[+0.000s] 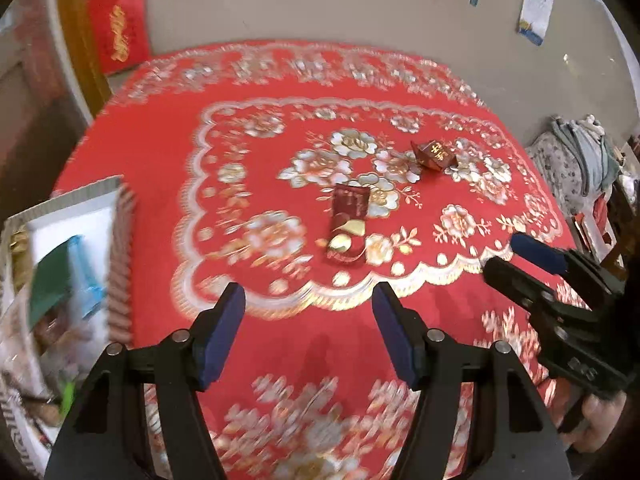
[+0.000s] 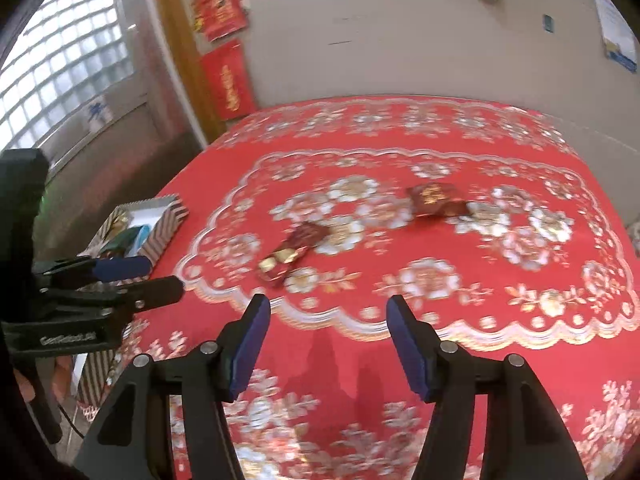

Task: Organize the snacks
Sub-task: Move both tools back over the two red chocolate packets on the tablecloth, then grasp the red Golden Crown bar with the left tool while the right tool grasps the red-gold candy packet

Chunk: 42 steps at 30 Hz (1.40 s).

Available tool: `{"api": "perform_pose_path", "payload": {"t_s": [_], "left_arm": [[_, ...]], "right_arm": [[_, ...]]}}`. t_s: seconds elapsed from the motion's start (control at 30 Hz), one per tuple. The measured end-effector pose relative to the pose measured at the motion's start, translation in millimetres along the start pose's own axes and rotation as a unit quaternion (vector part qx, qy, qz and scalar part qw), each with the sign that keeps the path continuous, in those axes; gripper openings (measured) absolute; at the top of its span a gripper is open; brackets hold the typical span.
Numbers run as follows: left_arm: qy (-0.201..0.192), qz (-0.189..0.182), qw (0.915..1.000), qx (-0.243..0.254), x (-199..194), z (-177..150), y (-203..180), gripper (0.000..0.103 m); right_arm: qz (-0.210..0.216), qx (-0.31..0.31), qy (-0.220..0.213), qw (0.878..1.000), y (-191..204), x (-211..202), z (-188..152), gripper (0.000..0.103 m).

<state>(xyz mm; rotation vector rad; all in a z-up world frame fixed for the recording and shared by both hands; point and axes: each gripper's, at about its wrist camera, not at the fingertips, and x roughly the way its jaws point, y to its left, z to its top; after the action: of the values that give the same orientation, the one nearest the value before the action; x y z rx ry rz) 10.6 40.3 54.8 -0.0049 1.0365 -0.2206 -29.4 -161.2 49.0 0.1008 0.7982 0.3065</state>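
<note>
Over on the left, striped box (image 1: 120, 216) already half loaded with snacks. Mid-cloth, long chocolate bar (image 1: 347, 226) and little red candy (image 1: 433, 154) left loose, well apart. Left gripper (image 1: 308, 302) and right gripper (image 2: 328, 312) both spread, holding nothing.

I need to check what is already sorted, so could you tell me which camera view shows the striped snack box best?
The left wrist view: the striped snack box is near, with packets visible inside, though blurred and cut off by the frame edge. The right wrist view shows the whole box, but small and farther away.
</note>
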Motion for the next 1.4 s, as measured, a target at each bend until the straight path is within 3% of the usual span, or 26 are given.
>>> {"api": "perform_pose_path", "payload": {"t_s": [0.07, 0.37, 0.43, 0.63, 0.8, 0.93, 1.17, 1.2, 1.23, 1.27, 1.3, 1.33, 1.37, 1.4], "left_arm": [[0.020, -0.020, 0.9996, 0.000, 19, 14, -10, 0.065], [0.071, -0.019, 0.9973, 0.002, 77, 38, -33, 0.066], [0.060, -0.011, 0.9981, 0.005, 77, 42, -36, 0.066], [0.057, 0.005, 0.9983, 0.011, 78, 42, -37, 0.066], [0.058, 0.014, 0.9978, 0.028, 82, 41, -40, 0.066], [0.057, 0.001, 0.9982, 0.017, 81, 42, -36, 0.066], [0.056, -0.008, 0.9983, 0.014, 82, 42, -38, 0.074], [0.055, -0.006, 0.9983, 0.017, 83, 43, -39, 0.074], [0.053, -0.002, 0.9984, 0.021, 83, 42, -40, 0.074], [0.050, 0.004, 0.9984, 0.027, 83, 40, -41, 0.069], [0.045, 0.013, 0.9984, 0.031, 82, 40, -42, 0.061], [0.036, 0.036, 0.9977, 0.046, 81, 38, -43, 0.034], [0.031, 0.045, 0.9971, 0.053, 81, 38, -43, 0.025], [0.032, 0.036, 0.9976, 0.049, 81, 38, -39, 0.024]], "right_arm": [[-0.008, 0.009, -0.002, 1.000, -12, 0, 4, 0.063], [-0.045, 0.019, 0.012, 0.999, -57, 27, 45, 0.066], [-0.046, 0.023, 0.017, 0.999, -64, 41, 56, 0.067], [-0.021, 0.131, 0.050, 0.990, -93, 88, 73, 0.069], [-0.050, 0.140, 0.069, 0.986, -89, 117, 87, 0.069], [-0.077, 0.124, 0.081, 0.986, -89, 140, 103, 0.070], [-0.099, 0.102, 0.079, 0.987, -91, 150, 110, 0.066], [-0.104, 0.096, 0.079, 0.987, -91, 150, 108, 0.064], [-0.111, 0.090, 0.080, 0.987, -91, 150, 106, 0.050], [-0.124, 0.079, 0.076, 0.986, -90, 149, 106, 0.036], [-0.124, 0.068, 0.074, 0.987, -90, 147, 103, 0.036], [-0.118, 0.067, 0.073, 0.988, -90, 146, 101, 0.035], [-0.116, 0.063, 0.073, 0.988, -90, 144, 99, 0.035], [-0.115, 0.061, 0.072, 0.989, -90, 141, 96, 0.035]]}}
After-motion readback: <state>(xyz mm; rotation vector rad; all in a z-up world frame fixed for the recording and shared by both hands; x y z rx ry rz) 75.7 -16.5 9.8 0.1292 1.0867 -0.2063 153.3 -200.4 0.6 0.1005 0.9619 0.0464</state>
